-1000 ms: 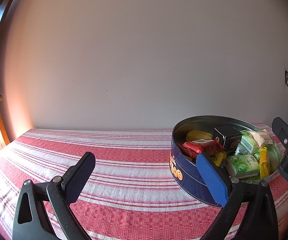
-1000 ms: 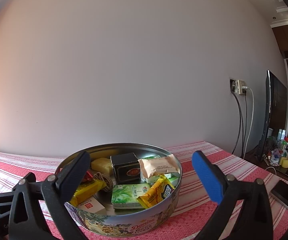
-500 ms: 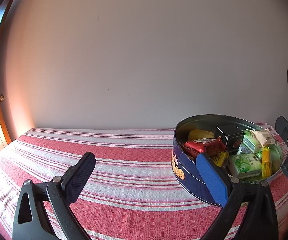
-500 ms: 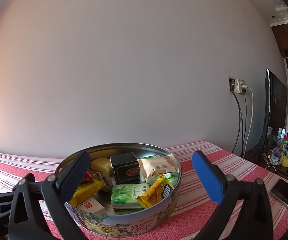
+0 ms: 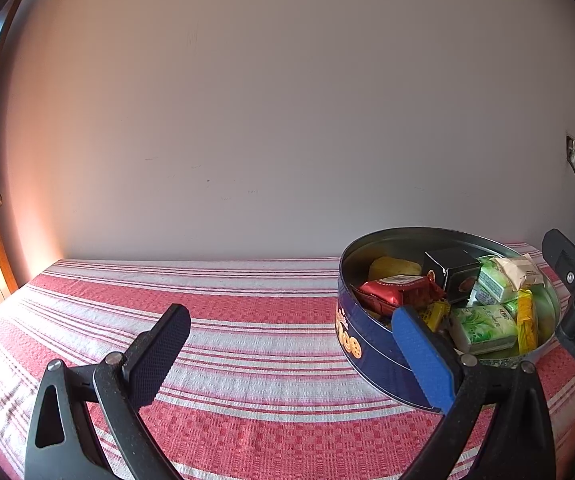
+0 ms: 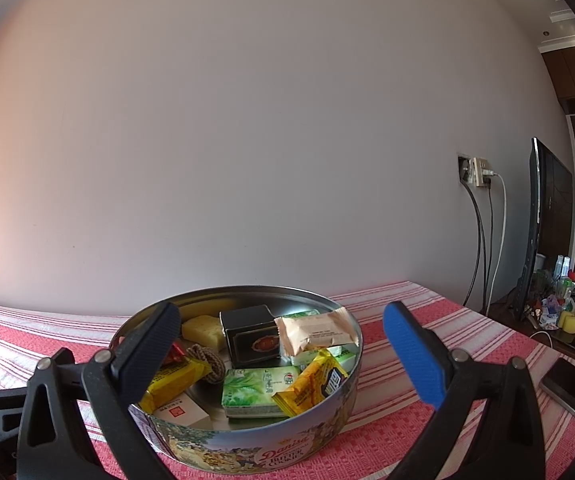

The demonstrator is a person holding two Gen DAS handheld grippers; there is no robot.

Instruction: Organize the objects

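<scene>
Cloth: red-and-white striped woven tablecloth (image 5: 247, 320), flat under everything.
Tin: round blue metal cookie tin (image 6: 247, 446) on the cloth, holding packets and a small black box (image 6: 252, 334).
Left gripper (image 5: 287, 354): my fingers spread wide, empty, beside the tin.
Right gripper (image 6: 283, 350): fingers apart, empty, level over the tin.

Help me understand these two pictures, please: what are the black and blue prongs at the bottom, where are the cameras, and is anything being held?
There is no robot. A person holds a two-finger gripper in each hand, each carrying a fisheye camera looking along its fingers. One picture comes from the left gripper, the other from the right gripper. Both are open and hold nothing. On the red striped cloth stands a round cookie tin, lid off, filled with small packets and a black box. The right gripper faces the tin; the left sees it on its right.
</scene>
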